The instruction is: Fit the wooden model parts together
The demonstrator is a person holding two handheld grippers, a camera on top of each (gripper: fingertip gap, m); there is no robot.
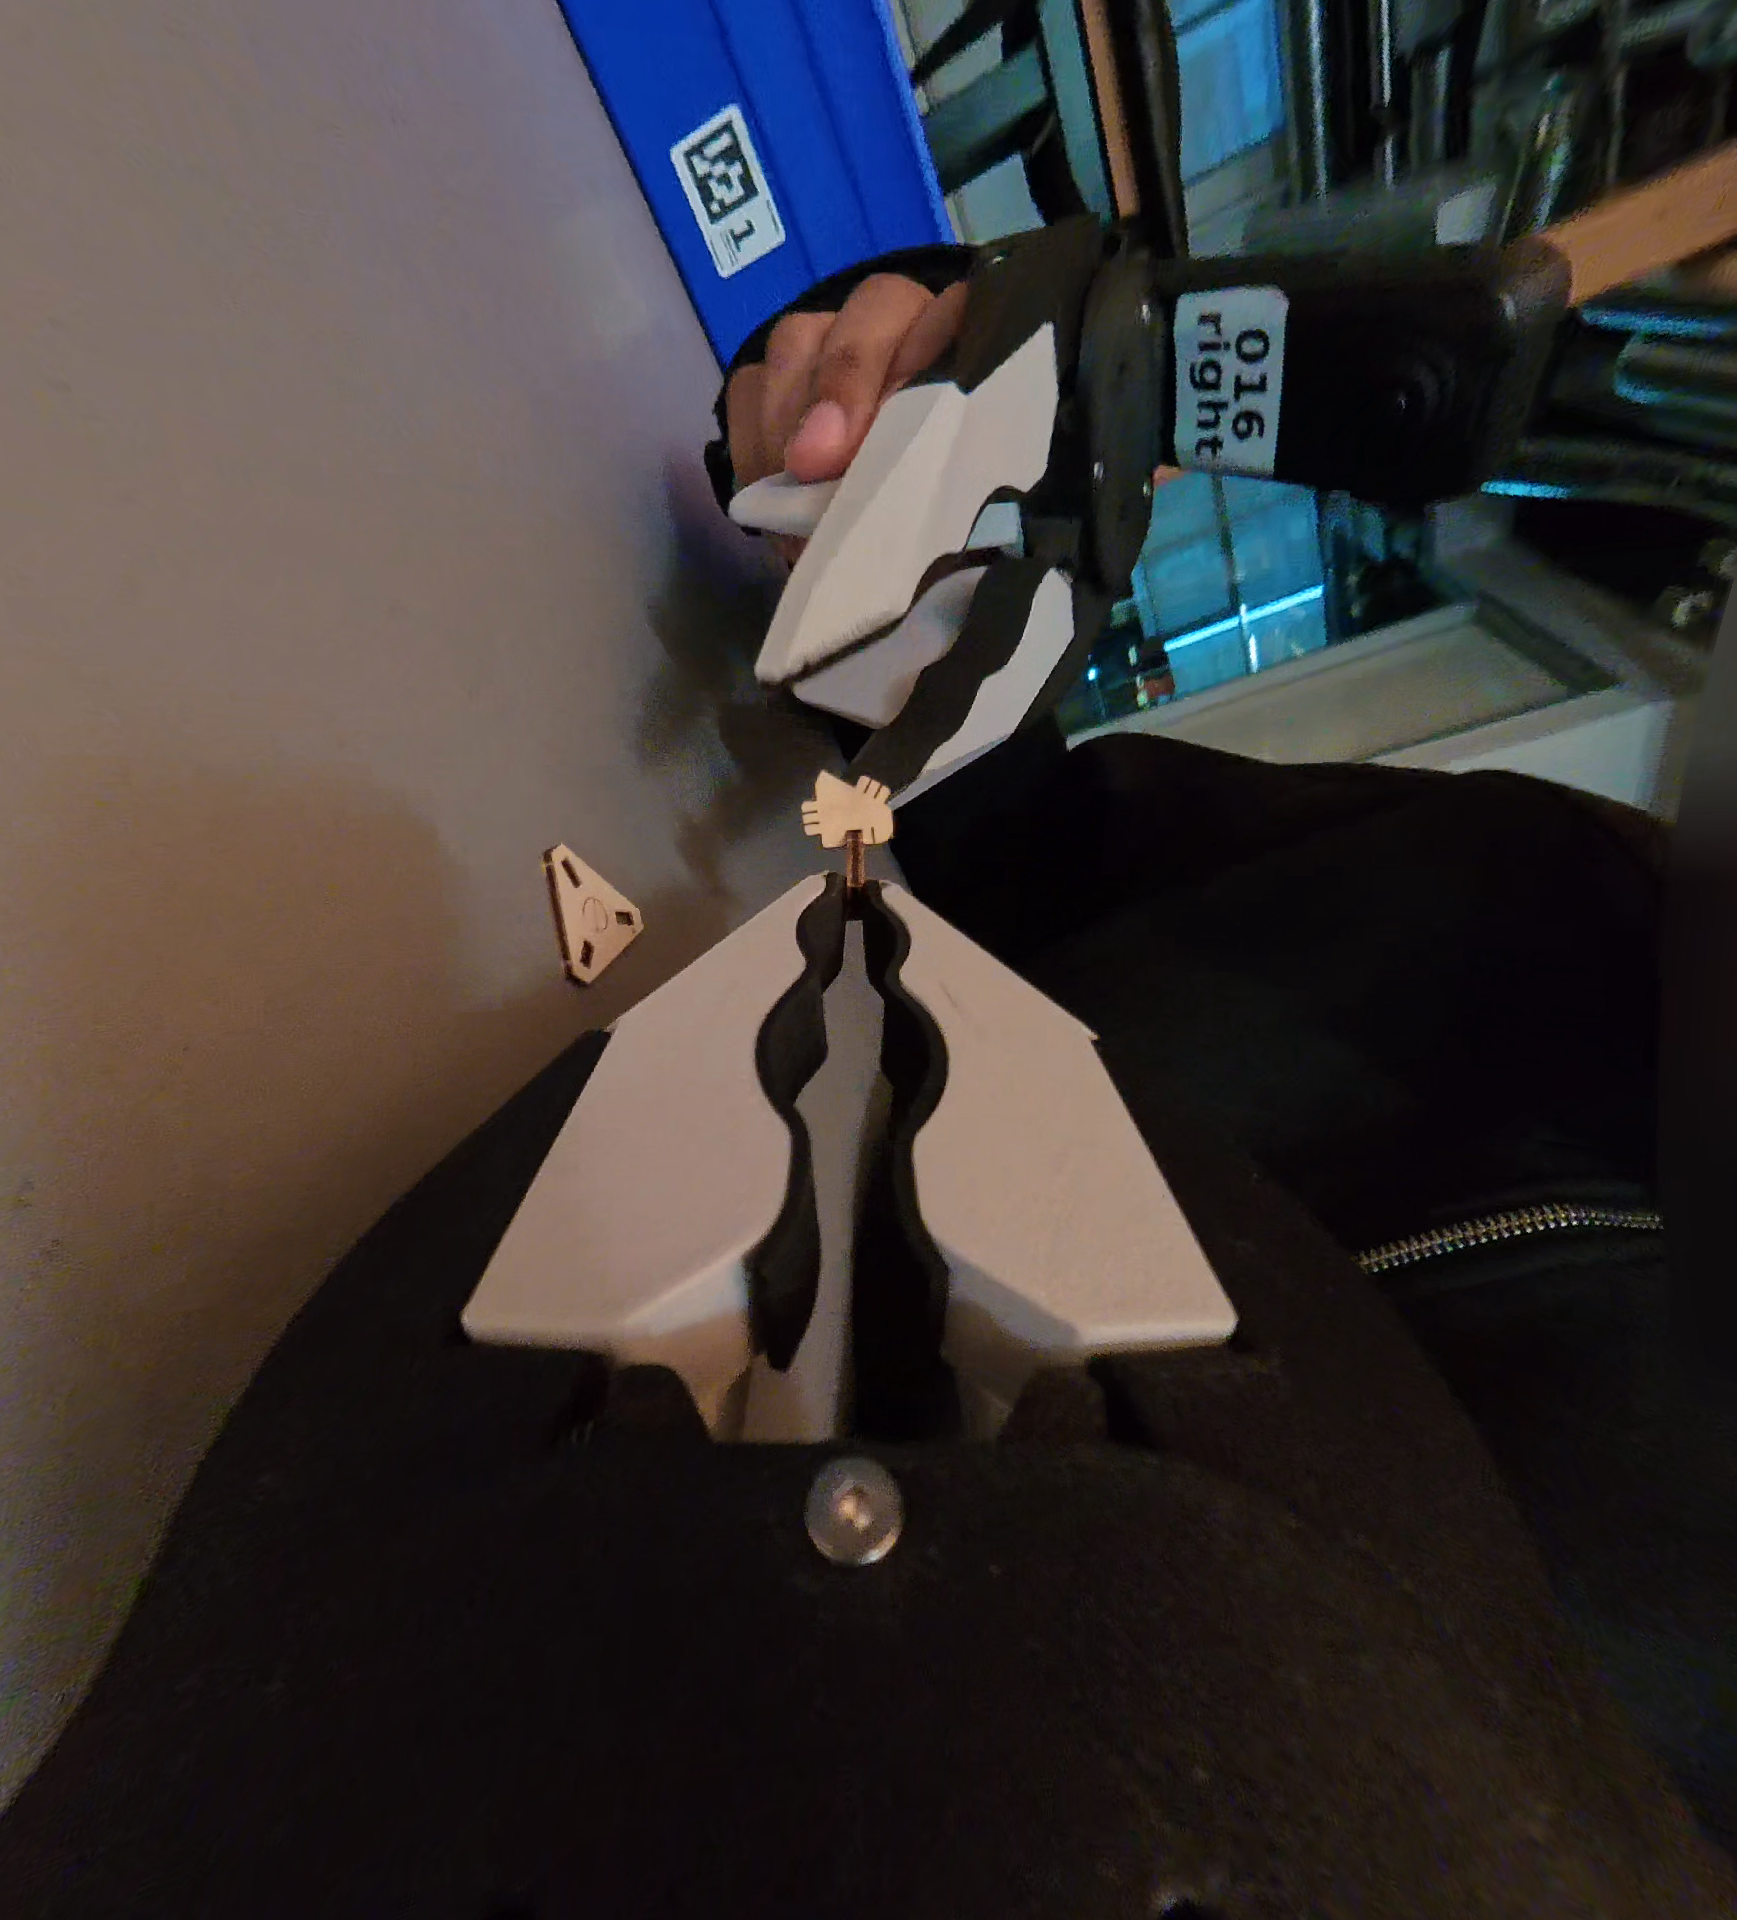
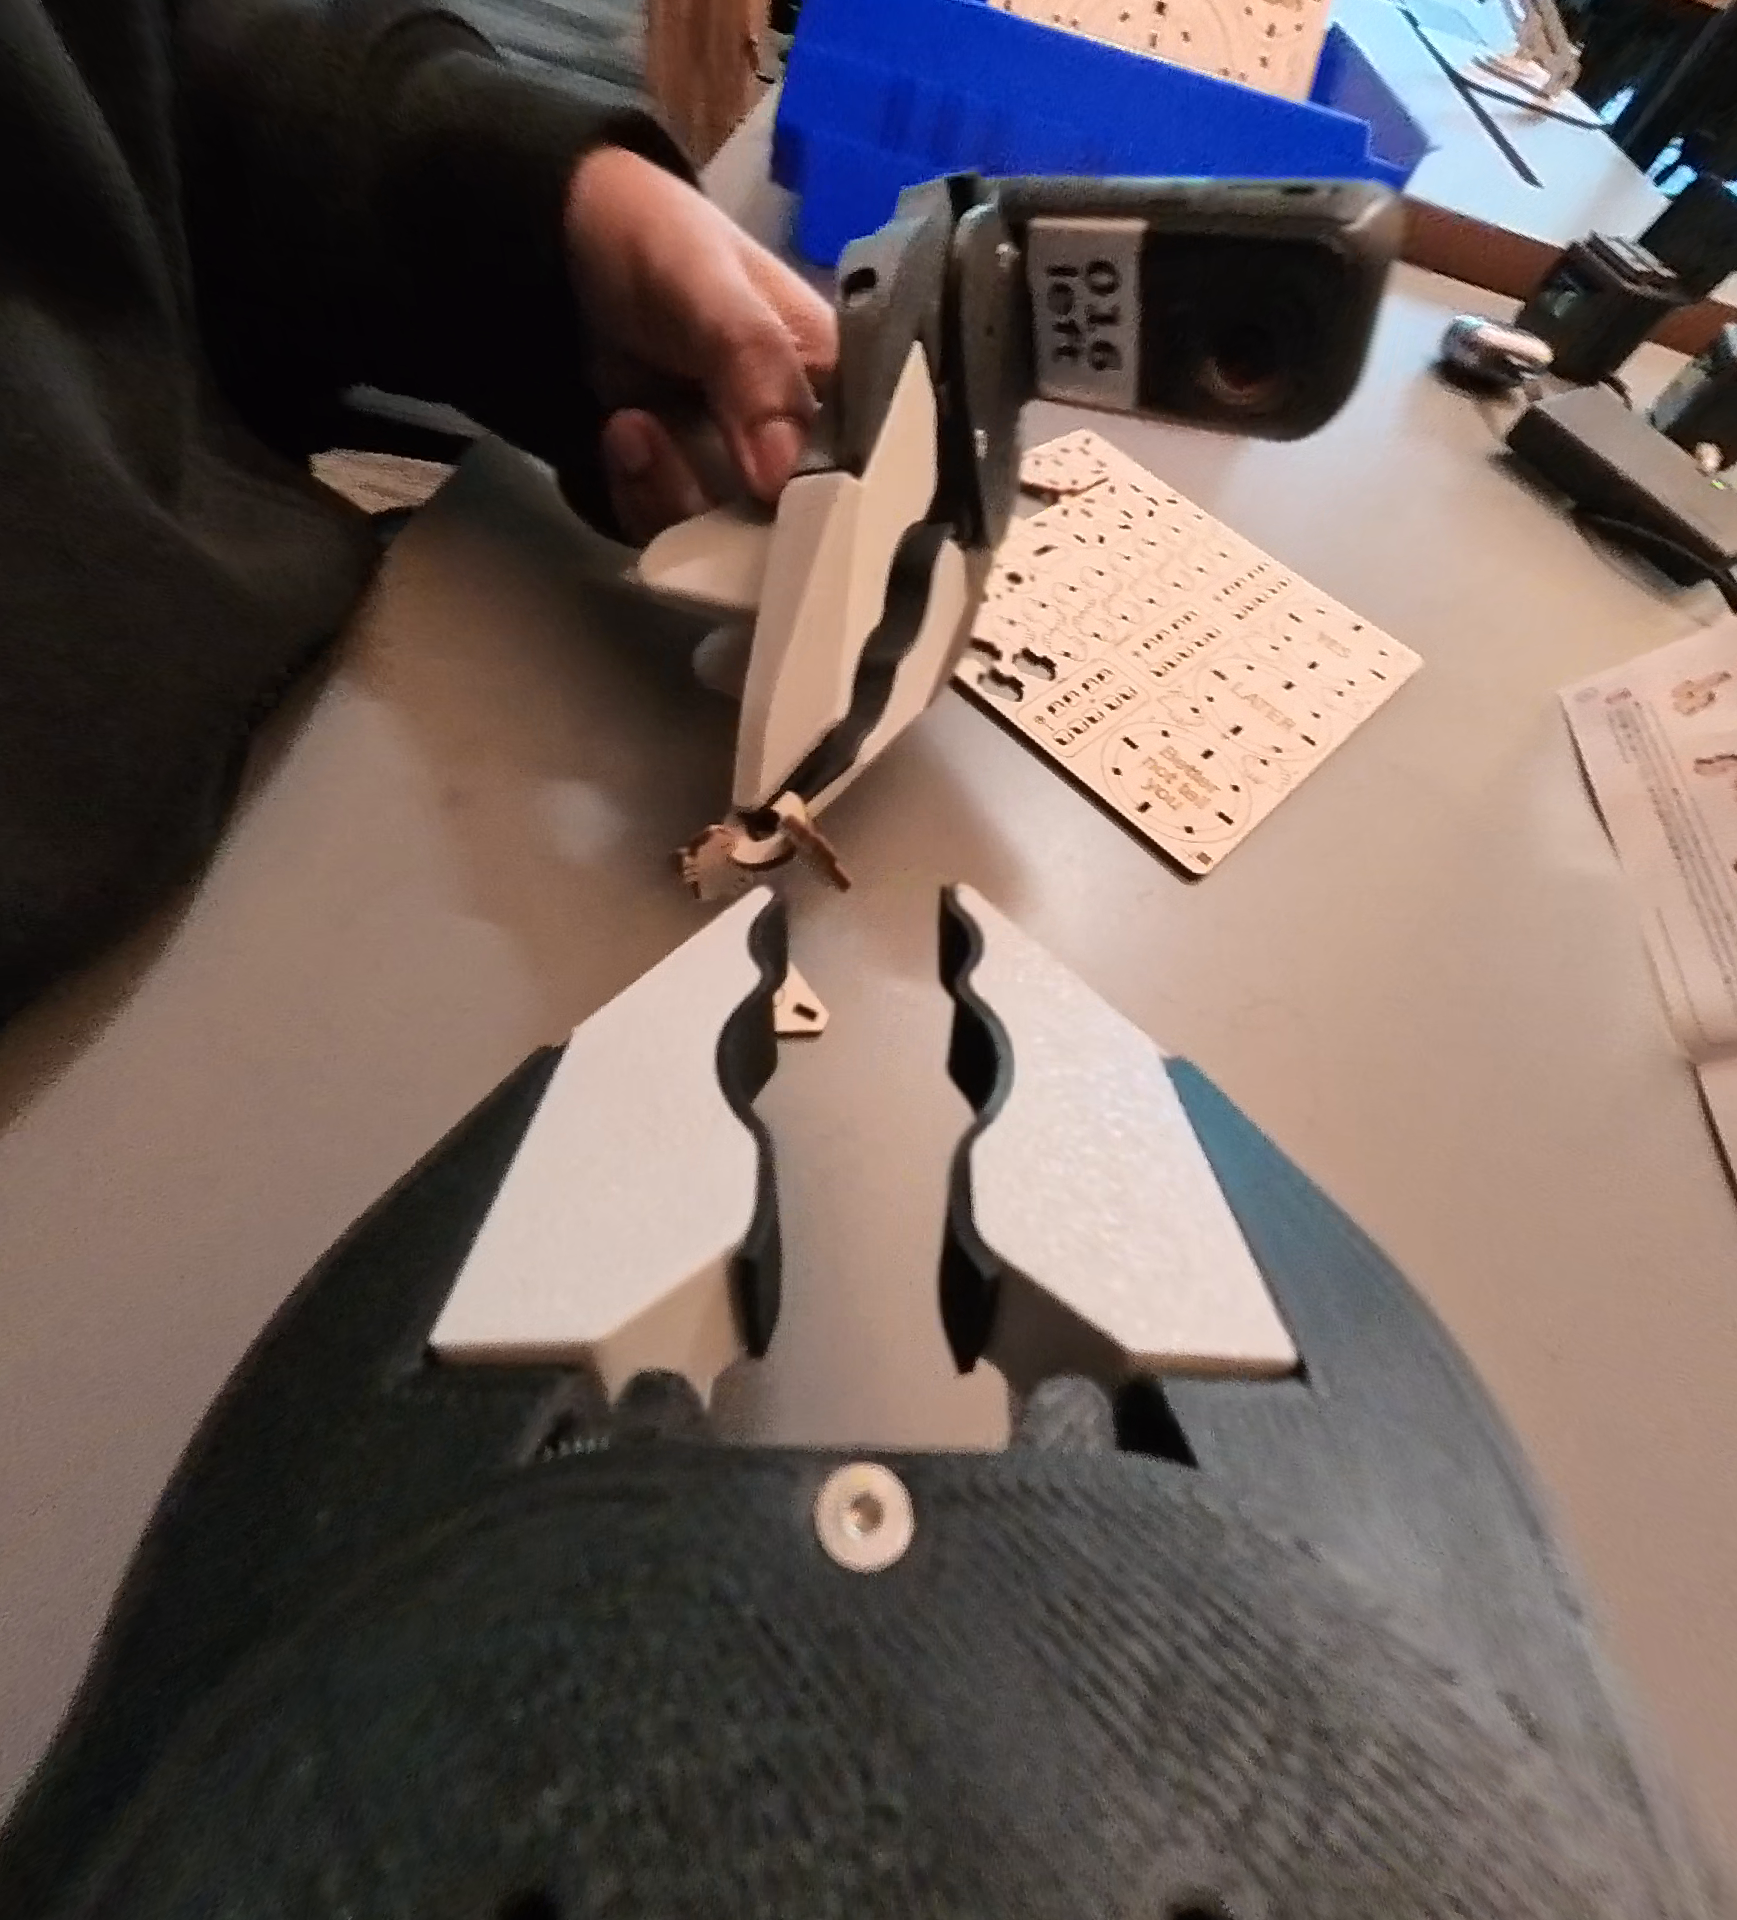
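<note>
Wooden assembly [image 1: 846, 820] pinched in left gripper [image 1: 851, 886] fingers, right gripper [image 2: 859, 904] fingers parted, bare, angled down toward it

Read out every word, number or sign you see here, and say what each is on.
I won't quote writing; it stands on:
White label, right gripper camera.
Grey label, left gripper camera.
White coded sticker, blue bin.
Engraved words, wooden sheet.
Printed paper sheet: too small to read.

Looked like a workshop or maker lab, a grey worktable [image 2: 1259, 1039], a blue parts bin [image 2: 999, 114] at top centre, a laser-cut plywood sheet [image 2: 1207, 665] right of centre, an instruction leaflet [image 2: 1716, 831] at right edge, metal shelving [image 1: 1466, 125] cluttering upper right.
</note>
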